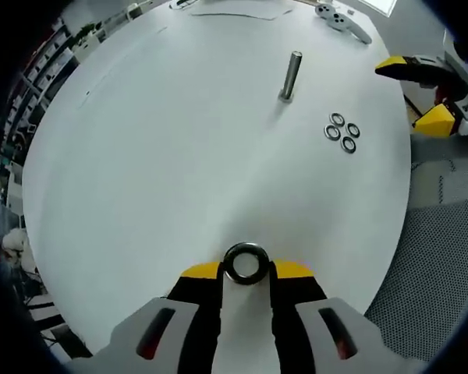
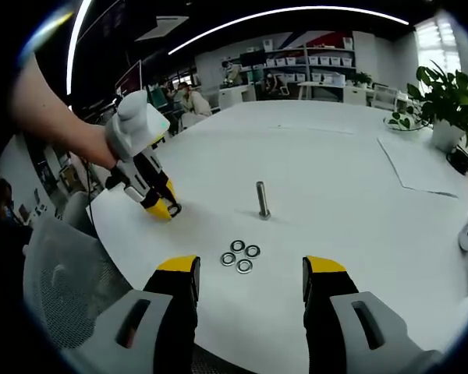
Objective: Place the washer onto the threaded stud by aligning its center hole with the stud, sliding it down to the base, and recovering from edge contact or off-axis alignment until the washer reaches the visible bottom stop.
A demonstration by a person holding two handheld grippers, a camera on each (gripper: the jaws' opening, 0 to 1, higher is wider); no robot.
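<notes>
Left gripper [image 1: 246, 269] jaws grasp a dark metal ring washer [image 1: 246, 262], its lower edge hidden; right gripper [image 2: 249, 273] jaws released; upright grey threaded stud [image 2: 261, 199] on the white round surface [image 2: 335, 195].

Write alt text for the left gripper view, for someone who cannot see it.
The left gripper holds a washer between its yellow-tipped jaws, low over a round white table. Farther across the table a threaded stud stands upright, with four spare washers clustered beside it and the right gripper at the table's edge.
</notes>
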